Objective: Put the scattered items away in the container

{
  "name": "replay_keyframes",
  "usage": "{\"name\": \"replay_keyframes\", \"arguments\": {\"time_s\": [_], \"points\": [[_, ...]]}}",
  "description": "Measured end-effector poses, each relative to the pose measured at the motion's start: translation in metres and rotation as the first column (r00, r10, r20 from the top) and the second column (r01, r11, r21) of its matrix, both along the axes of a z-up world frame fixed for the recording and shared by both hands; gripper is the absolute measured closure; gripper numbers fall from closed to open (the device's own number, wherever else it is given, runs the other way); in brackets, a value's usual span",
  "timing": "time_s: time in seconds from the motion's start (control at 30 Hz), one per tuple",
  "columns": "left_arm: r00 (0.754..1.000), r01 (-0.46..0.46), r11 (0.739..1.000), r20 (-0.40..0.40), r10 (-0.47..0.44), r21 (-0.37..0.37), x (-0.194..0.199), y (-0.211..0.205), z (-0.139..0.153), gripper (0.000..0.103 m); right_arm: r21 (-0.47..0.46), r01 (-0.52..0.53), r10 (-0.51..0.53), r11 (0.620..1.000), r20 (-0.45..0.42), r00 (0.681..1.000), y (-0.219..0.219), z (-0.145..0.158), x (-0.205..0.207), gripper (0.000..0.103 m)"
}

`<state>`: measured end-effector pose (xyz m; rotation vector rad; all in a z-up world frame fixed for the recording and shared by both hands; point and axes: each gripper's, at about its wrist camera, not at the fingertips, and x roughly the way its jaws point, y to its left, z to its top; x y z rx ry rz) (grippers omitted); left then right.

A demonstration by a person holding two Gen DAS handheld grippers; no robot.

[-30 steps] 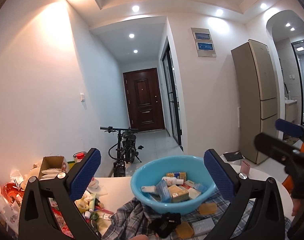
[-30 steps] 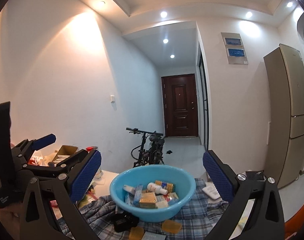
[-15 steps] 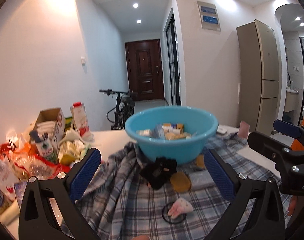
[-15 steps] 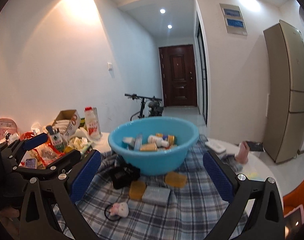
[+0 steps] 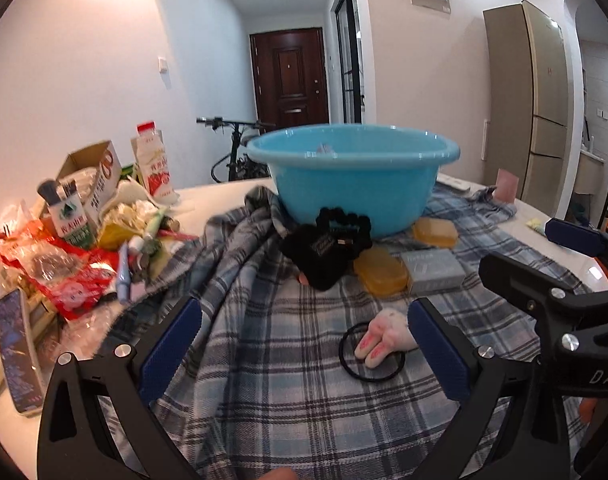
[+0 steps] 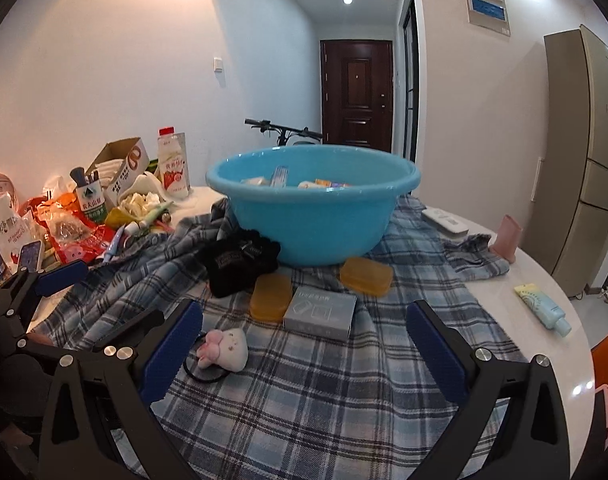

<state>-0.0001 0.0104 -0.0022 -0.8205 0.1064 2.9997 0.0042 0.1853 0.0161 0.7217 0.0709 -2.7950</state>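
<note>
Both grippers spread wide and empty over the plaid cloth [image 6: 324,380].
Left gripper [image 5: 304,344] and right gripper [image 6: 304,344] low above the cloth; plush bunny hair tie [image 6: 224,350], grey box [image 6: 320,312], two amber soap cases [image 6: 271,297] and black scrunchie [image 6: 240,260] scattered before the blue basin [image 6: 312,216], partly filled.

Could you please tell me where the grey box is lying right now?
The grey box lies flat on the plaid cloth before the blue basin, between two amber soap bars, centre of the right wrist view.
</note>
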Motion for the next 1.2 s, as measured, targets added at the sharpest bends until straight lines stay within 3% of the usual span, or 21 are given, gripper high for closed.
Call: {"name": "replay_keyframes", "arguments": {"time_s": [0.1, 0.23, 0.33, 0.47, 0.87, 1.2], "points": [[0.999, -0.017, 1.000, 0.042, 0.016, 0.025, -0.007, -0.004, -0.006, 0.000, 0.010, 0.028, -0.028, 1.000, -0.002, 1.000, 0.002, -0.008, -0.004, 0.000], [0.998, -0.045, 0.998, 0.040, 0.043, 0.040, -0.008, -0.007, -0.005, 0.000, -0.049, 0.075, -0.074, 0.996, 0.010, 0.997, 0.018, -0.015, -0.009, 0.000], [0.997, -0.082, 0.993, 0.022, 0.080, 0.083, -0.005, -0.018, -0.004, 0.000, -0.040, 0.141, -0.139, 0.989, 0.050, 0.989, 0.024, -0.019, -0.015, 0.000], [0.995, -0.094, 0.988, 0.028, 0.092, 0.124, -0.006, -0.027, -0.005, 0.000, -0.037, 0.114, -0.112, 0.993, 0.040, 0.993, 0.022, -0.018, -0.013, 0.000], [0.993, -0.118, 0.992, -0.003, 0.119, 0.053, -0.003, -0.017, -0.002, 0.000, -0.054, 0.069, -0.069, 0.996, 0.010, 0.998, 0.021, -0.014, -0.008, 0.000], [0.994, -0.111, 0.993, -0.008, 0.112, 0.049, -0.002, -0.016, -0.002, 0.000, -0.055, 0.046, -0.046, 0.997, 0.001, 0.999, 0.019, -0.014, -0.005, 0.000]]}}
